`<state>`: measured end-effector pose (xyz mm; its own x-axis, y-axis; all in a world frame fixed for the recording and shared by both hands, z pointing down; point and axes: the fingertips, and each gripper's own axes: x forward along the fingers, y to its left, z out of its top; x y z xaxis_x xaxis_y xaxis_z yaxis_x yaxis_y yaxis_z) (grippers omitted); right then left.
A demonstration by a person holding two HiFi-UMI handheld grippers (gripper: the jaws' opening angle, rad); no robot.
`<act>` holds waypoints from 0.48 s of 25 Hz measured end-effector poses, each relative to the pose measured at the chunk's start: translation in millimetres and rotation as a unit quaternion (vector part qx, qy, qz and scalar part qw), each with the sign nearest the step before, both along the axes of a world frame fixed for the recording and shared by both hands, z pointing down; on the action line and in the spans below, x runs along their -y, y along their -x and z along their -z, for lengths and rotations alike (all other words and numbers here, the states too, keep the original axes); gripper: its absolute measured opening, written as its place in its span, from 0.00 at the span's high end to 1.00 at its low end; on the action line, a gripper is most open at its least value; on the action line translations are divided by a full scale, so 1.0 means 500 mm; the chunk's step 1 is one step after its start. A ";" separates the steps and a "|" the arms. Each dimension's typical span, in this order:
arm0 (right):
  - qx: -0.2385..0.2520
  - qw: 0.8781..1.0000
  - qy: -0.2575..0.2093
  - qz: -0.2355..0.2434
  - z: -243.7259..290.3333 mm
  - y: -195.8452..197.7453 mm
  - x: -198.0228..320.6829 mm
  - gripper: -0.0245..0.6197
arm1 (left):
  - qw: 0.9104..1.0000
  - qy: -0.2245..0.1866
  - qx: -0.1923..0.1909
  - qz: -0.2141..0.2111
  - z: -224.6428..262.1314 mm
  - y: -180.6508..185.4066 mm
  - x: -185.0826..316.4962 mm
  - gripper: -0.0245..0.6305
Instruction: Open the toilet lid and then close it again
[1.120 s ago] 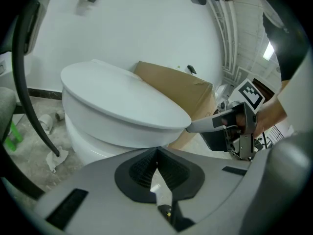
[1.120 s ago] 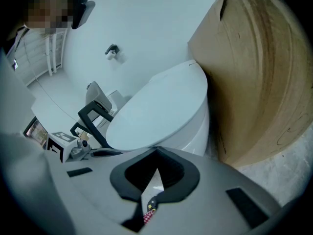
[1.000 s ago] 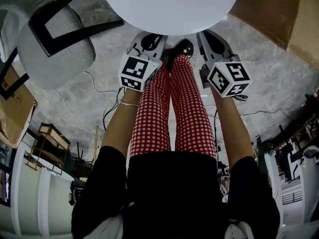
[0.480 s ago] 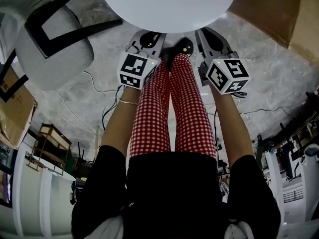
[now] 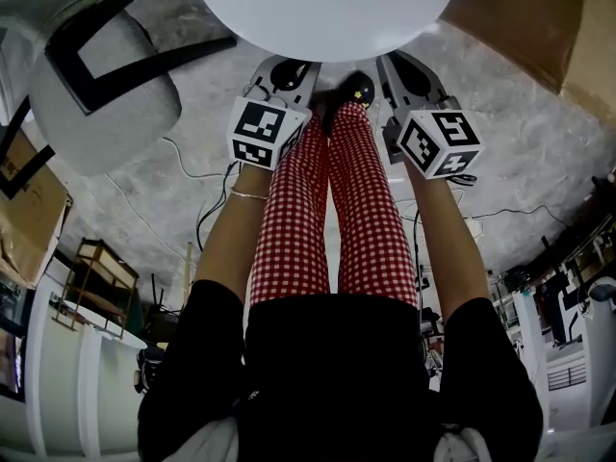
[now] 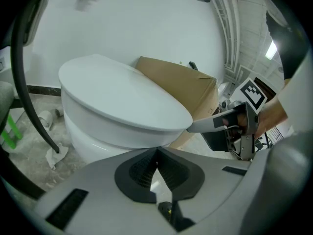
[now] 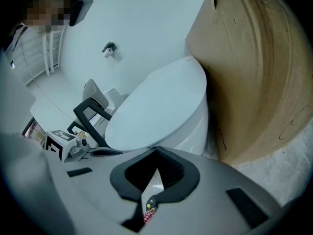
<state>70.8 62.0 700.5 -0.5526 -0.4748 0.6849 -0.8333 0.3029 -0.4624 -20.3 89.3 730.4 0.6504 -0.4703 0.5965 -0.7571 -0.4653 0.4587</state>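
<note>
The white toilet lid (image 5: 325,8) lies closed on the bowl at the top of the head view. The left gripper view shows the lid (image 6: 122,99) flat on the bowl (image 6: 93,136), and in the right gripper view the lid (image 7: 161,106) is down too. My left gripper (image 5: 287,67) is shut and empty, its tips just under the lid's front rim on the left. To the right of it my right gripper (image 5: 400,65) is also shut and empty at the same rim. Each gripper shows in the other's view: right gripper (image 6: 195,126), left gripper (image 7: 95,152).
A grey chair (image 5: 101,85) with black armrests stands to the left of the toilet. A large cardboard box (image 5: 539,27) leans close on its right. Cables (image 5: 192,176) trail over the concrete floor. The person's legs in red checked trousers (image 5: 327,210) stand between the grippers.
Both grippers have edged slightly forward toward the lid's front rim. The lid has not moved.
</note>
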 end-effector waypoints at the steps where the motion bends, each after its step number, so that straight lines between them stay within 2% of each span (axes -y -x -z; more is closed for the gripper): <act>1: -0.001 1.000 0.001 0.000 -0.002 0.001 0.000 0.93 | 1.000 0.000 0.000 0.000 -0.001 0.001 0.001 0.96; 12: -0.002 1.000 0.005 0.000 -0.018 0.003 -0.002 0.93 | 1.000 0.005 -0.004 0.006 -0.016 0.003 0.000 0.96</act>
